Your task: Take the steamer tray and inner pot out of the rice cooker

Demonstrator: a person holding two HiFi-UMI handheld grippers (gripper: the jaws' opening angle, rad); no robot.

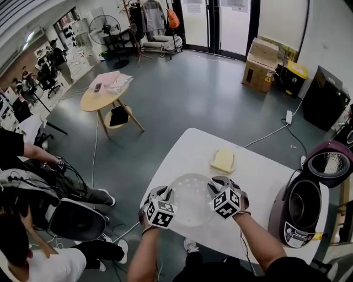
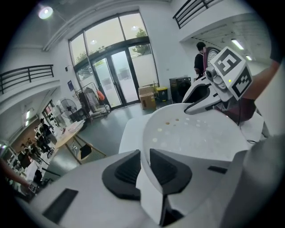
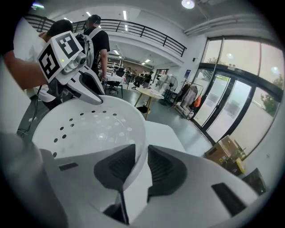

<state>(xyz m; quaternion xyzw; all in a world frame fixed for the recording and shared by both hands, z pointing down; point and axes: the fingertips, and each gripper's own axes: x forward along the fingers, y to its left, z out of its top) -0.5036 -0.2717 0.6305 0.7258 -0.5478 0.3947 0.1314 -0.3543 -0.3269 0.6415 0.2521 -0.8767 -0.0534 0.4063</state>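
Floor: glossy grey-green concrete floor (image 1: 187,93)
Doors: tall black-framed glass doors (image 1: 223,25)
Furniture: round pale wooden side table (image 1: 102,100); white rounded table (image 1: 190,147); black pedestal fan (image 1: 105,26)
Light: round ceiling lamp (image 3: 187,3)

Both forearms reached forward, bare, elbows out. The left gripper (image 1: 167,194) and right gripper (image 1: 214,186) angled downward, marker cubes up, facing each other across the steamer tray (image 1: 190,208). Each gripper's jaws were clamped narrowly on the tray's rim at opposite sides, one pad inside and one outside.
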